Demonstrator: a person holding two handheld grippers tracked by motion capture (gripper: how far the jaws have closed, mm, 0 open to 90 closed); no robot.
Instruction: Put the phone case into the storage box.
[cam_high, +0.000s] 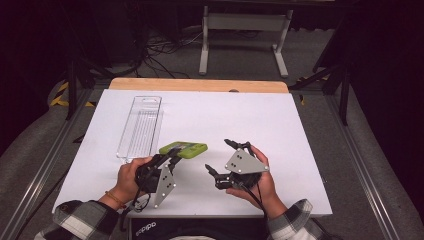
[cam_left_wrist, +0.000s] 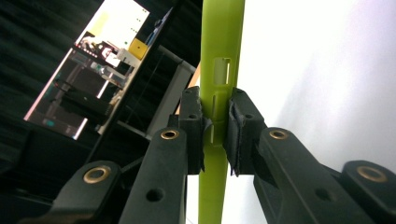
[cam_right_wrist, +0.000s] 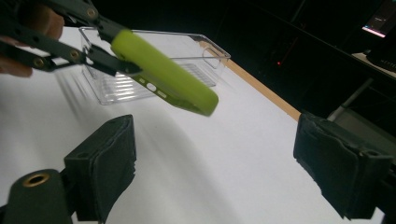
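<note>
Both pads of the left gripper (cam_left_wrist: 215, 135) are clamped on the thin edges of the green phone case (cam_left_wrist: 219, 60), held clear of the table (cam_high: 280, 125), while the right gripper (cam_right_wrist: 215, 172) is spread wide, nothing between its jaws.

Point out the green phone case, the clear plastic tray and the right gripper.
green phone case (cam_high: 186, 148), high view, on its flat upper face.
clear plastic tray (cam_high: 142, 125), high view, on its ribbed floor.
right gripper (cam_high: 219, 157), high view, midway between its open fingertips.
</note>
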